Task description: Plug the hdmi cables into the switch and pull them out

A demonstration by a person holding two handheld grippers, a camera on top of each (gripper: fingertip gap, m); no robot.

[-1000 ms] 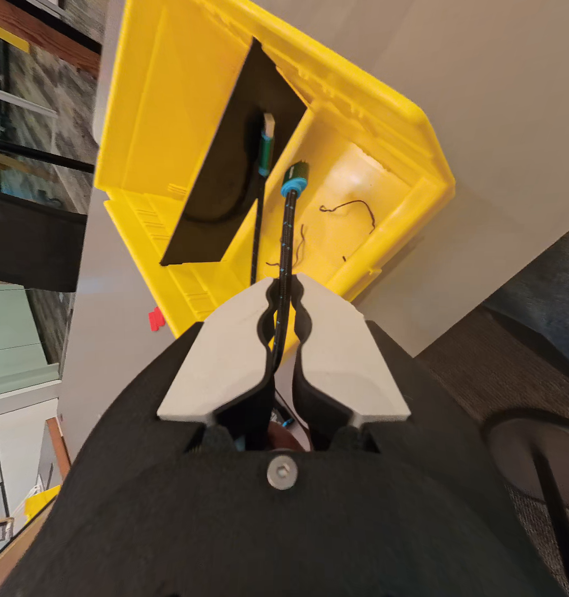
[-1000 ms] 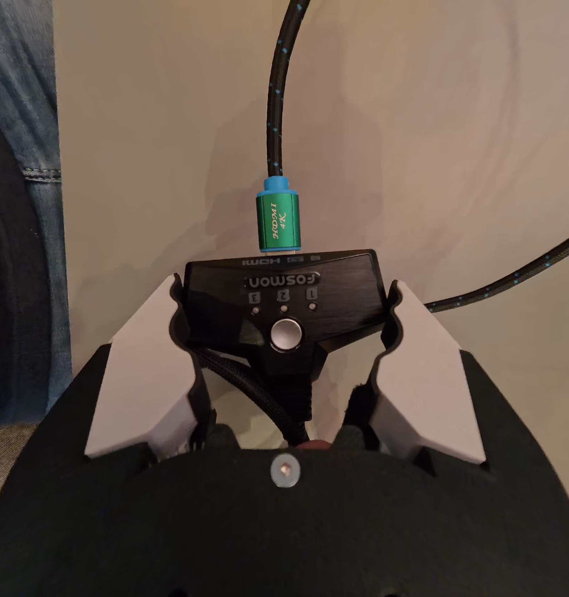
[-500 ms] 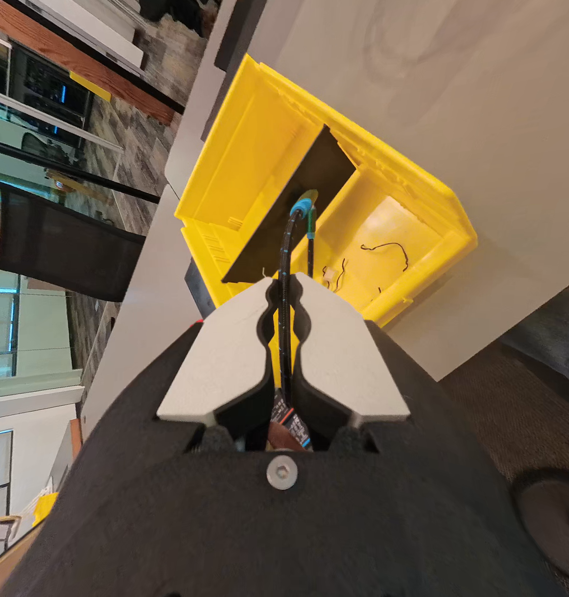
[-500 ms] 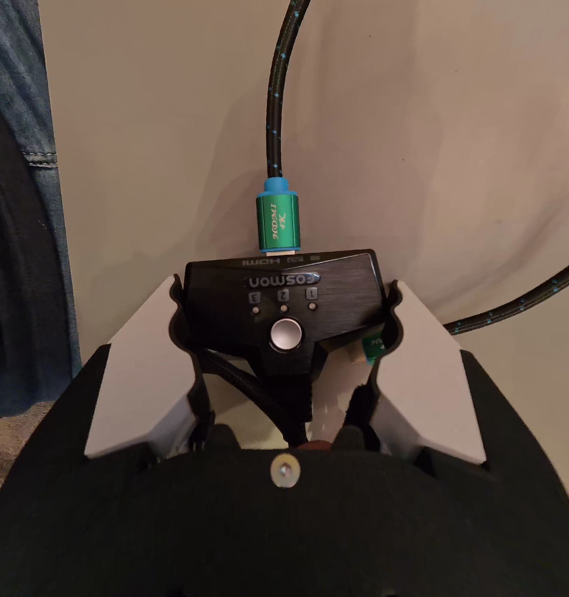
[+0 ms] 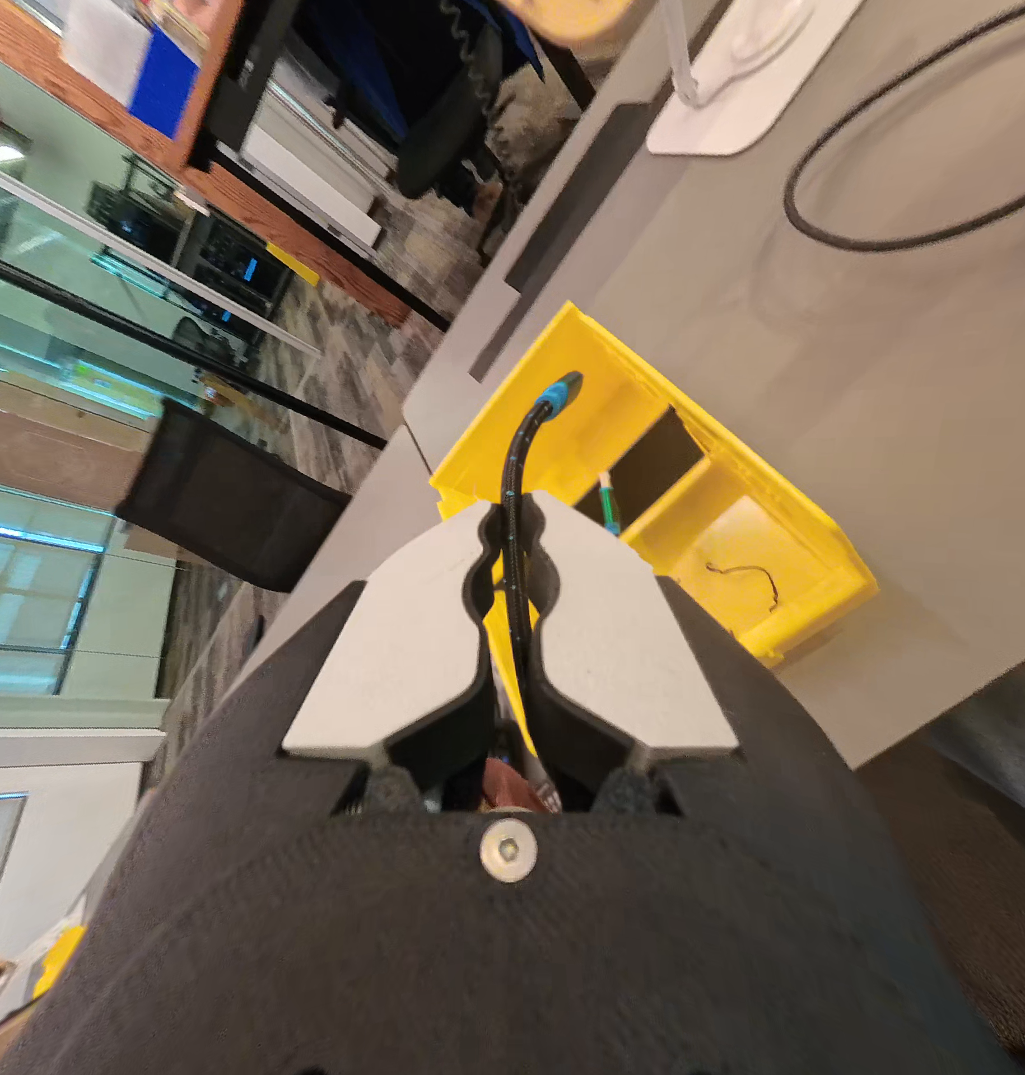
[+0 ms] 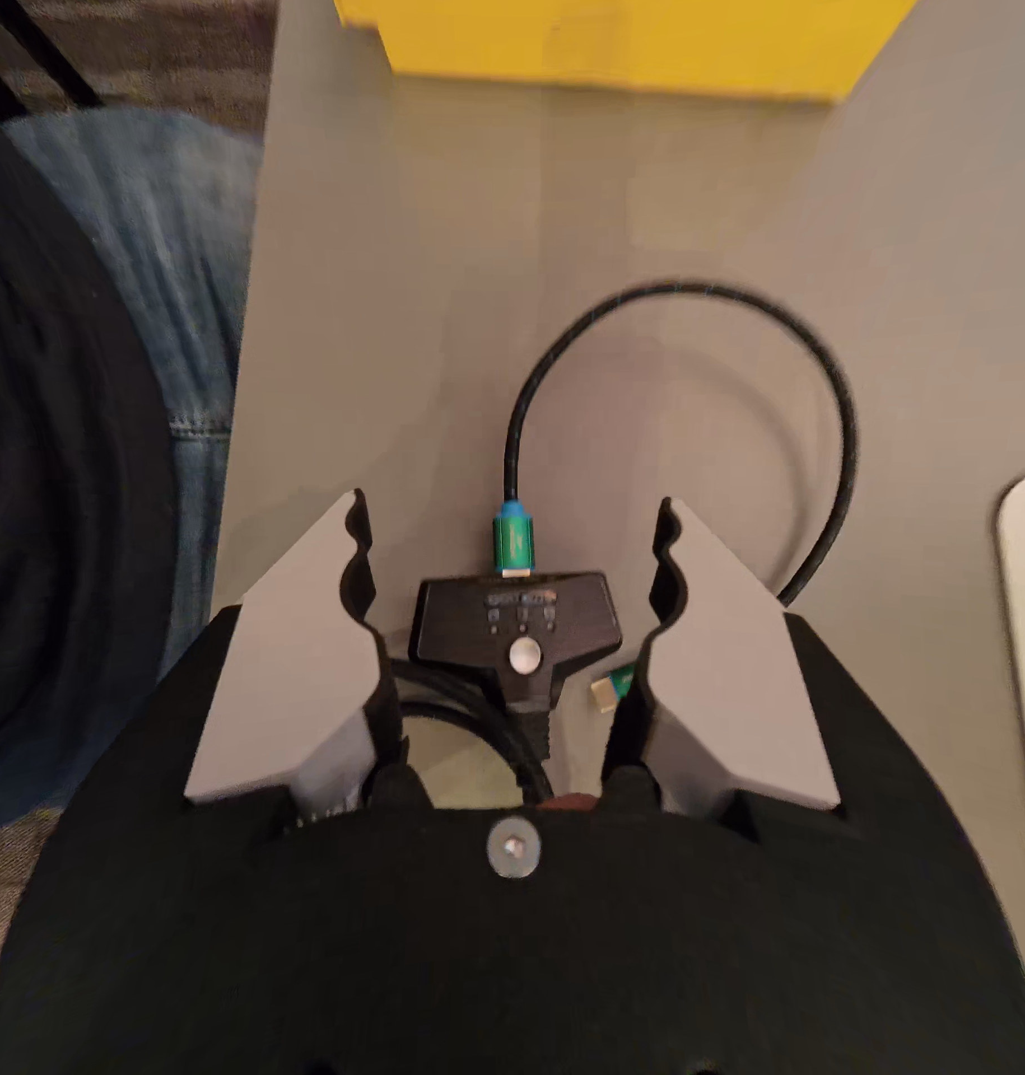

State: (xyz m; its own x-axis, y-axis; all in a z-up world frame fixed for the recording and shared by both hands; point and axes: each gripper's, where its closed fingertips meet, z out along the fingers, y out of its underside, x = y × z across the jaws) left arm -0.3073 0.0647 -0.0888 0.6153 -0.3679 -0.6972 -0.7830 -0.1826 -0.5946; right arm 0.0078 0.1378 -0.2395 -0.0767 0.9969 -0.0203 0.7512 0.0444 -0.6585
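My left gripper is shut on a black braided HDMI cable. Its blue-and-green plug sticks out ahead, raised in front of the yellow bin. A second green plug lies inside the bin. My right gripper is open. The black switch lies on the grey table between the fingers, touching neither. One HDMI cable's green plug sits in the switch's far port, and its cable loops right. A loose plug lies by the right finger.
The yellow bin's wall stands beyond the switch. A white flat base and a black cable loop lie farther along the table. A person's jeans are at the table's left edge, with the table edge near the bin. Tip to tip, the grippers are about 35 centimetres apart.
My right gripper has opened, let go of the switch and drawn back from it. My left gripper has pulled away from the bin, still holding the cable.
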